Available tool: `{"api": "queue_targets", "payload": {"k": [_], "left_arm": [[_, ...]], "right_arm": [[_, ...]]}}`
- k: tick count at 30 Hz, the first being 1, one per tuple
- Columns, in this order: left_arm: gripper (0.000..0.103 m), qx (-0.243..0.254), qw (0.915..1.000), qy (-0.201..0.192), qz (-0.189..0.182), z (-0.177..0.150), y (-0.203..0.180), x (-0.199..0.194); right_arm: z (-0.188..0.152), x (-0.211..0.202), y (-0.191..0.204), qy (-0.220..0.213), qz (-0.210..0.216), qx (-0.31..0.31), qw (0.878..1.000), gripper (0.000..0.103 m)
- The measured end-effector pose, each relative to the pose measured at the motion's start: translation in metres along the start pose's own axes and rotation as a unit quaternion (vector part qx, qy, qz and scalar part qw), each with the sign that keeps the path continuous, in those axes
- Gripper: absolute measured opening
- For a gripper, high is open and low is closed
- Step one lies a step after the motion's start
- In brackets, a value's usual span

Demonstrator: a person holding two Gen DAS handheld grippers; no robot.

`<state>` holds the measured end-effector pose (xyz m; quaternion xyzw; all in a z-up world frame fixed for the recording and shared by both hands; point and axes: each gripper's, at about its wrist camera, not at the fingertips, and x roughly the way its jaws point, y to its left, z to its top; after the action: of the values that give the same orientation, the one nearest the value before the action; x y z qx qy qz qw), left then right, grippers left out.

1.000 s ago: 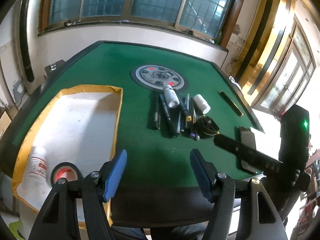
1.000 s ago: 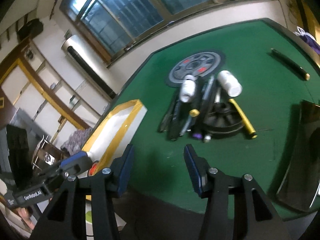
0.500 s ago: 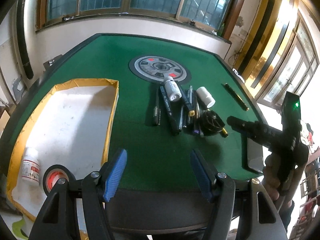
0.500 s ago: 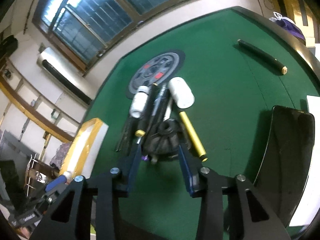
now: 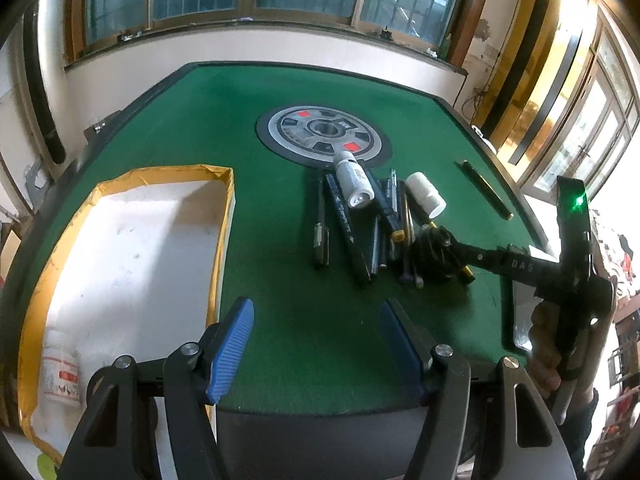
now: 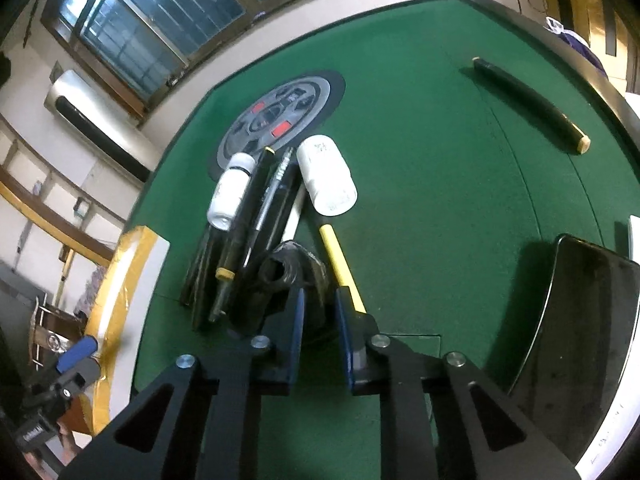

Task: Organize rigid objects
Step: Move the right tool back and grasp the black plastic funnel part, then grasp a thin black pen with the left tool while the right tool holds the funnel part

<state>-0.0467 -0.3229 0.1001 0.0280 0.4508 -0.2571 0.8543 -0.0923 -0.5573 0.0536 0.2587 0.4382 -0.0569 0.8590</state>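
Observation:
A heap of pens, two white bottles (image 5: 354, 182) (image 5: 426, 194) and a black tape roll (image 5: 436, 254) lies on the green table. My right gripper (image 6: 318, 300) has its jaws narrowed around the near rim of the black tape roll (image 6: 286, 276), which rests on the table. My left gripper (image 5: 320, 320) is open and empty above the table's near edge. A yellow-rimmed white tray (image 5: 228, 208) at the left holds a small white bottle (image 5: 60, 368).
A yellow pen (image 6: 340, 264) lies beside the roll. A black stick (image 6: 528, 104) lies at the far right. A dark phone-like slab (image 6: 580, 328) sits at the right edge. A round grey disc (image 5: 324, 136) marks the table centre.
My right gripper has moved forward to the heap and narrowed its jaws around the black tape roll. My left gripper has stayed open and drifted slightly.

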Motion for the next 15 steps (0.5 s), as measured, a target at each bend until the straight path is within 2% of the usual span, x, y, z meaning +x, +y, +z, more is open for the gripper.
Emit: {"api": "queue_targets", "payload": {"k": [4, 10, 13, 15], "left_arm": [[0.069, 0.007, 0.9999, 0.008, 0.002, 0.016, 0.002, 0.010], [0.069, 0.026, 0.9990, 0.022, 0.029, 0.039, 0.000, 0.037], [0.063, 0.038, 0.9977, 0.038, 0.043, 0.045, -0.005, 0.058], [0.053, 0.052, 0.9959, 0.045, 0.059, 0.049, -0.007, 0.070]], "right_arm": [[-0.004, 0.001, 0.005, 0.003, -0.009, -0.010, 1.000, 0.008], [-0.024, -0.010, 0.013, 0.008, -0.004, -0.015, 1.000, 0.006], [-0.036, -0.012, 0.020, 0.017, 0.013, -0.024, 0.999, 0.006], [-0.042, -0.013, 0.026, 0.018, 0.014, -0.035, 0.999, 0.006]]}}
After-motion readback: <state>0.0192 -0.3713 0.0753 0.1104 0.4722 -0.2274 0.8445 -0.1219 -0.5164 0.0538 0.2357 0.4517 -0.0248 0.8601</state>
